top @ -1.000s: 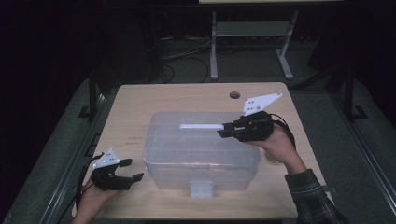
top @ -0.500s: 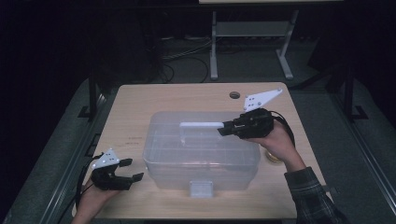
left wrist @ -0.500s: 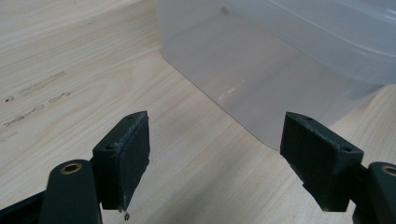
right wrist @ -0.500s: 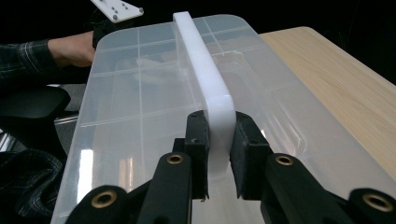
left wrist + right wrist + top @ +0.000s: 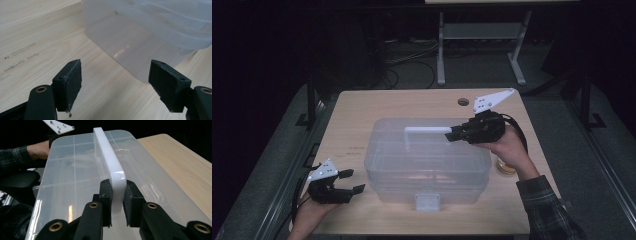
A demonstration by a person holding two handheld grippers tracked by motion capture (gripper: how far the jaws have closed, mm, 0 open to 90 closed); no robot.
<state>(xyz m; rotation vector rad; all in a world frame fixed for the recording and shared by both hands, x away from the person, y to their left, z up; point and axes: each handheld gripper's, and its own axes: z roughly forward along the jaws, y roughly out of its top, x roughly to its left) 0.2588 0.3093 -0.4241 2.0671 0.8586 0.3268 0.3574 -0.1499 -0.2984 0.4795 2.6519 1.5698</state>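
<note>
**Ana:** Between the two black pads of the right gripper (image 5: 117, 195) there is a white handle (image 5: 110, 157). The pads squeeze it from both sides. The handle sits on top of the lid (image 5: 432, 142) of a big see-through box (image 5: 429, 170).

**Ben:** Where is the box?

**Ana:** In the middle of the wooden worktop (image 5: 357, 115). The lid lies flat on the box. The handle runs across the top of it, and the right gripper has it by one end.

**Ben:** And the left gripper?

**Ana:** The left gripper (image 5: 339, 186) is low, near the front left corner of the box. Its pads stand far apart and there is nothing between them. In the left gripper view you can see the corner of the box (image 5: 140, 45) just past the pads, but they do not touch it. The pads have just come in a tiny bit.

**Ben:** So what step is this?

**Ana:** I think it is getting the lid off. The grab on the handle is done. The lift has not happened yet.

**Ben:** What next?

**Ana:** I think the right gripper must pull up, slow and straight. There is a white clip (image 5: 427, 201) on the front of the box. If it is locked, the whole box may come up too. Then the left gripper may have to hold the box down or flip the clip.
</note>
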